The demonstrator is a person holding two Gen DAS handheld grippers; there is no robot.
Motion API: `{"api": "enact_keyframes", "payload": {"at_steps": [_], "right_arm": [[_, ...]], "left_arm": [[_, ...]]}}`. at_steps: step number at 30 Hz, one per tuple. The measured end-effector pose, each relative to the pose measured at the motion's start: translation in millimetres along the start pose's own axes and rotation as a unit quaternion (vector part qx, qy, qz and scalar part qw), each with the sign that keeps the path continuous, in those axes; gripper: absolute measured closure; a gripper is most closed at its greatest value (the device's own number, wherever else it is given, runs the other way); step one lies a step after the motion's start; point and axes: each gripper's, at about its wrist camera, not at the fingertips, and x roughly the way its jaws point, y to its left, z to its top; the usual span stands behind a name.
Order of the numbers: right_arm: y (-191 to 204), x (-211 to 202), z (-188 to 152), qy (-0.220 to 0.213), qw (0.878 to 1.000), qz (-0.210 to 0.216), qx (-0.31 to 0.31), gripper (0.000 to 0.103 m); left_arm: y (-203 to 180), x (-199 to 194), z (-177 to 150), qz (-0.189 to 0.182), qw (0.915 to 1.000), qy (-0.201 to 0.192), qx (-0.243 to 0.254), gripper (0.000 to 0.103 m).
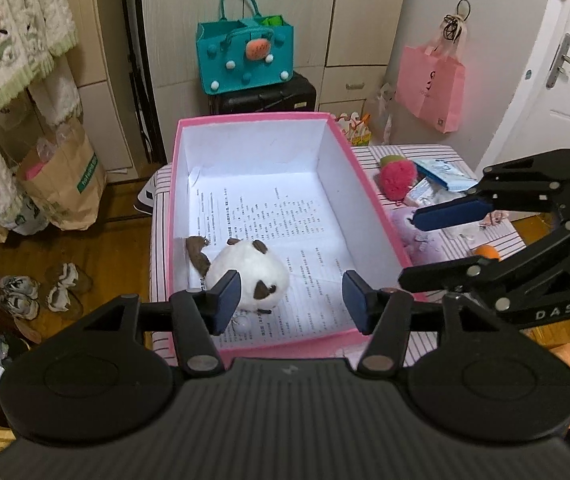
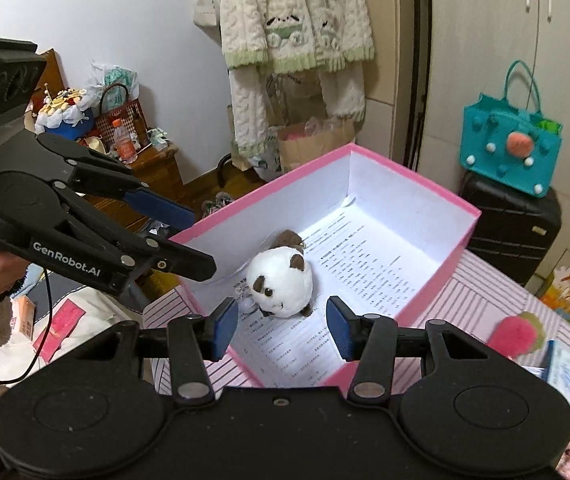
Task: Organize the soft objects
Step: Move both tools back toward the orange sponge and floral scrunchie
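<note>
Left wrist view: left gripper (image 1: 287, 300) is held apart, empty, above the box's near rim.
Right gripper (image 2: 281, 330): spread apart, nothing gripped.
Plush toy (image 1: 247, 278): laid inside pink box (image 1: 365, 178).
Pink pompom (image 1: 397, 178): left on counter (image 1: 397, 152) beside box.

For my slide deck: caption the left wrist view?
Open left hand-held gripper above plush toy in pink box.

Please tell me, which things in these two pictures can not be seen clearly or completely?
- Print on the paper in the box: too small to read, both views.
- Small clear item beside the plush: partly hidden by the right gripper, unidentifiable.
- Blue packet: cut off by the right view's edge.
- Orange object: hidden behind the right gripper's linkage in the left view.
</note>
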Motion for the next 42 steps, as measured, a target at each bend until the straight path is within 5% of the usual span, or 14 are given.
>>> {"api": "enact_keyframes", "payload": {"at_steps": [24,35,42], "right_arm": [[11,-117,-56,-0.035,0.996,-0.080,-0.004,0.043],[-7,-149,-97,-0.044,0.991,-0.128,0.019,0.042],[-35,-155,-129,-0.027,0.987,-0.146,0.063,0.042]], "left_arm": [[-80,-45,-12,-0.007,0.9975,-0.012,0.069,0.033],[-130,-30,-11,-0.050,0.9930,0.001,0.107,0.029],[-171,-1,-4,-0.100,0.9831,0.029,0.151,0.029]]}}
